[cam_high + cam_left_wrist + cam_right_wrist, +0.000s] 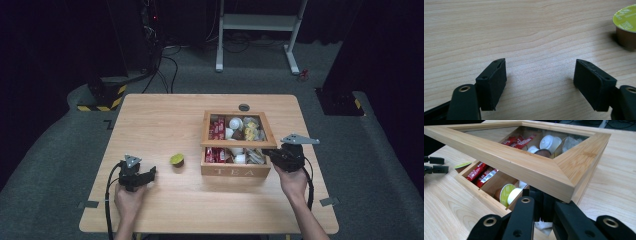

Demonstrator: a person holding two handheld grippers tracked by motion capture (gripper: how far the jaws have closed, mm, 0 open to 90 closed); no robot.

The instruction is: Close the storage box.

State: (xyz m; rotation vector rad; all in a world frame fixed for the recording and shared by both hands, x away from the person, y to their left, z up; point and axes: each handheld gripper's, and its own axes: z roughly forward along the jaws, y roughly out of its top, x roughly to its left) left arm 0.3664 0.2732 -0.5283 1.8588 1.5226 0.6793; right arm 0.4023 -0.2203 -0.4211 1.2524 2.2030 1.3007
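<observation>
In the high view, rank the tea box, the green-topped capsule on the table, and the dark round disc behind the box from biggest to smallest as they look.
1. Tea box, by far the largest.
2. Green-topped capsule.
3. Dark round disc.
The capsule and disc look close in size, and the disc lies farther from the camera, so their order is unsure.

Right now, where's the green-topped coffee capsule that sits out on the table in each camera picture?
High view: the capsule stands on the table, between the left hand-held gripper and the tea box.
Left gripper view: capsule at the right edge, beyond the open jaws.
Right gripper view: its green top peeks out left of the box.
Shared landmark: the pale wood table.
</observation>
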